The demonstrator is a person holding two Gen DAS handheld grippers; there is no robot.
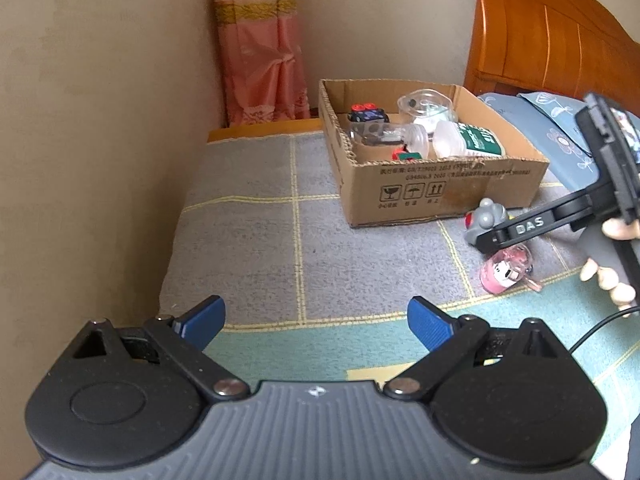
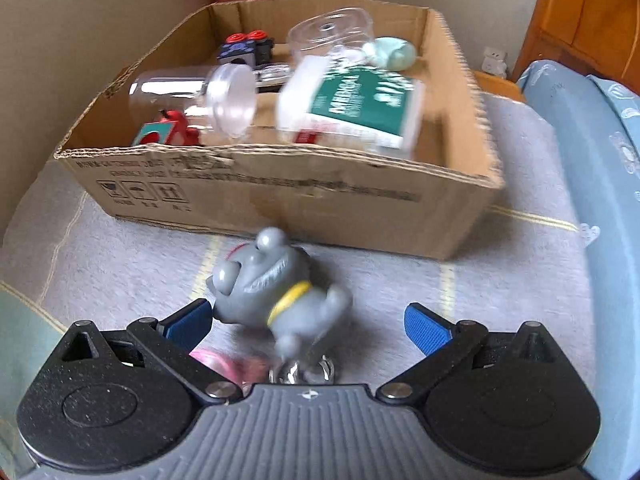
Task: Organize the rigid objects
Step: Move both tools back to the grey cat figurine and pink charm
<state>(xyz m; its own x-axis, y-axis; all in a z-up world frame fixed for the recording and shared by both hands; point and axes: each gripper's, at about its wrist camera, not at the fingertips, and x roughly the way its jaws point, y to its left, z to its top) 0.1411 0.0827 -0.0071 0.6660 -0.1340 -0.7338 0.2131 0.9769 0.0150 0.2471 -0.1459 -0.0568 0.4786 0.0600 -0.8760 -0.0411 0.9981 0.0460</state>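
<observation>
left tool [image 1: 316, 322] released, bare blanket [image 1: 256, 240] ahead | right tool [image 2: 308, 326] released, straddling grey toy [image 2: 276, 284] near box [image 2: 280, 196]

Beige walls [image 1: 100, 120] are meeting behind a pink curtain [image 1: 260, 60]; a wooden headboard [image 1: 540, 40] is standing beside the grey checked bed [image 1: 248, 240].

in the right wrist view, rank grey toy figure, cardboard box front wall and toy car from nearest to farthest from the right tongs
1. grey toy figure: between the open right tongs, toward the left pad.
2. cardboard box front wall: beyond the figure, on the blanket.
3. toy car: inside the box, at its far left.
</observation>
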